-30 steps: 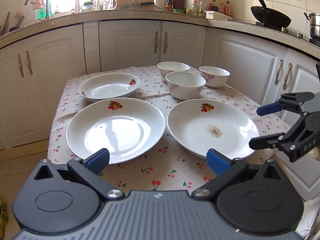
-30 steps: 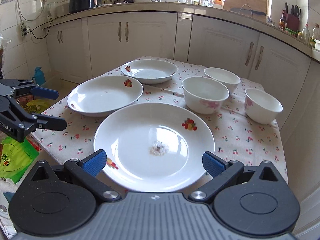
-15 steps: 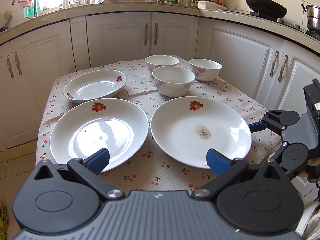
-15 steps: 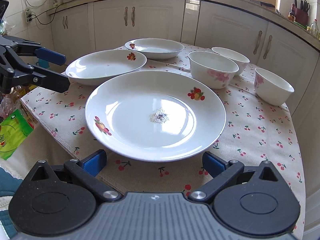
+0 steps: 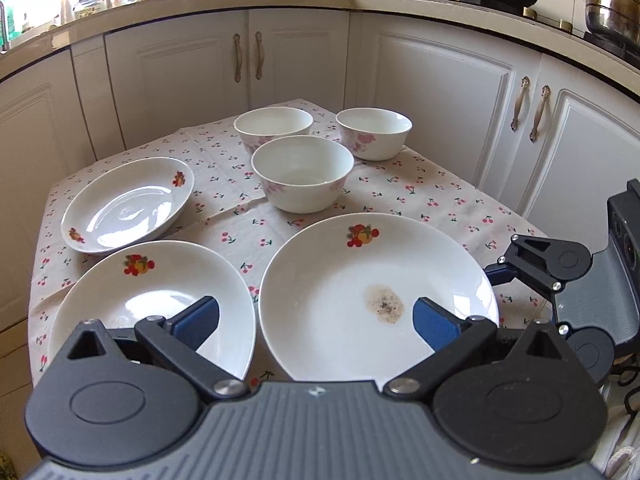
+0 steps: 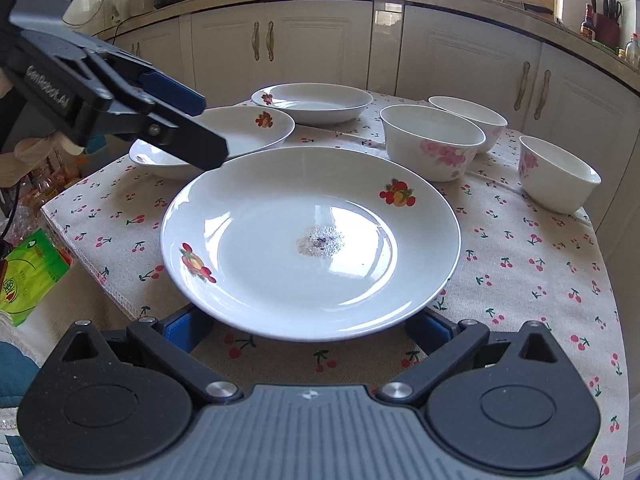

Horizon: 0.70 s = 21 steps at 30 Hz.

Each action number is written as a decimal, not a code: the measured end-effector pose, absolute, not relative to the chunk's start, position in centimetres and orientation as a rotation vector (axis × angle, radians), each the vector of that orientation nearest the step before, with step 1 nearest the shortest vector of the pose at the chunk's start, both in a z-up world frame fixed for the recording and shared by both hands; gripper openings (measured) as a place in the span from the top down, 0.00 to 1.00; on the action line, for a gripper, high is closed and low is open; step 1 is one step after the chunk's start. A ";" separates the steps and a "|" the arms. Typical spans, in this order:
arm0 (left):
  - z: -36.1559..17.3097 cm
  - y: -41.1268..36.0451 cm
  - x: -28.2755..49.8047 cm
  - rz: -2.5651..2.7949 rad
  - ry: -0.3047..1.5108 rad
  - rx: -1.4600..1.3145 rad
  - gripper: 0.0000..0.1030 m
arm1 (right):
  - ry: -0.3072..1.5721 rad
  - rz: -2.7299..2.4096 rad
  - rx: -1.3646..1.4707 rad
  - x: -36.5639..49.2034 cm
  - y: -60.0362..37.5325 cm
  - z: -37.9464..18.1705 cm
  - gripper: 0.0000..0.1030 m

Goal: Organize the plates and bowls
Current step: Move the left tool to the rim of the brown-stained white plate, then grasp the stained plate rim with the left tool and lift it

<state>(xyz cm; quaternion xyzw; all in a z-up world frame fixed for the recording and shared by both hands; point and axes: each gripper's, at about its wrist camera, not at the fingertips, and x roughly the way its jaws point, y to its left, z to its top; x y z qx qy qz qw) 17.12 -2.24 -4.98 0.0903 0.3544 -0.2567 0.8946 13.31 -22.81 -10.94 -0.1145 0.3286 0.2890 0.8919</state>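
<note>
- Now your right gripper [image 6: 304, 330], jaws spread, has closed in on the stained plate [image 6: 310, 240]; its near rim sits between the pads.
- Your left gripper [image 5: 316, 320], also spread, hovers over both front plates.
- Nothing stacked yet; bowls [image 5: 303, 172] untouched behind.

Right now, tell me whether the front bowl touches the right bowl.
Apart. The right wrist view shows bare tablecloth between the front bowl and the right bowl.
</note>
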 end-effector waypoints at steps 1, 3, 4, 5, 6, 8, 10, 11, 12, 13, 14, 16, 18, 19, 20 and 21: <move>-5.0 -2.6 17.7 -0.544 0.742 0.194 0.01 | 0.675 0.604 -0.238 13.3 -22.9 -11.0 0.00; -5.2 -3.2 19.0 -0.570 0.755 0.209 0.01 | 0.669 0.609 -0.237 13.3 -22.9 -11.0 0.00; -5.3 -3.5 19.6 -0.581 0.762 0.213 0.01 | 0.668 0.612 -0.237 13.3 -22.9 -11.0 0.00; -5.5 -3.8 20.3 -0.592 0.772 0.220 0.01 | 0.668 0.612 -0.238 13.3 -22.9 -11.0 0.00; -5.7 -4.1 20.9 -0.602 0.782 0.226 0.01 | 0.667 0.613 -0.237 13.3 -23.0 -11.0 0.00; -6.3 -4.8 22.3 -0.620 0.806 0.246 0.01 | 0.659 0.615 -0.234 13.2 -23.0 -11.0 0.00; -6.9 -5.4 23.4 -0.640 0.837 0.268 0.03 | 0.644 0.615 -0.231 13.1 -23.1 -11.2 0.00; -7.2 -5.6 23.9 -0.653 0.852 0.280 0.03 | 0.638 0.616 -0.229 13.1 -23.2 -11.2 0.00; -7.5 -5.9 24.3 -0.659 0.867 0.290 0.03 | 0.635 0.615 -0.227 13.0 -23.2 -11.2 0.00; -7.8 -6.0 24.7 -0.668 0.882 0.294 0.03 | 0.633 0.615 -0.226 13.0 -23.2 -11.2 0.00; -8.0 -6.1 25.1 -0.677 0.897 0.298 0.05 | 0.630 0.614 -0.224 13.0 -23.2 -11.2 0.00; -8.1 -6.4 25.6 -0.691 0.917 0.305 0.09 | 0.629 0.612 -0.223 12.9 -23.2 -11.2 0.00; -8.1 -6.5 26.0 -0.708 0.930 0.310 0.10 | 0.627 0.611 -0.221 12.9 -23.2 -11.3 0.00; -8.2 -6.6 26.1 -0.714 0.940 0.315 0.10 | 0.628 0.610 -0.220 12.9 -23.2 -11.2 0.00; -8.2 -6.7 26.3 -0.725 0.951 0.320 0.11 | 0.629 0.609 -0.220 12.9 -23.2 -11.2 0.00; -8.3 -6.8 26.4 -0.732 0.962 0.324 0.15 | 0.629 0.609 -0.220 12.9 -23.2 -11.2 0.00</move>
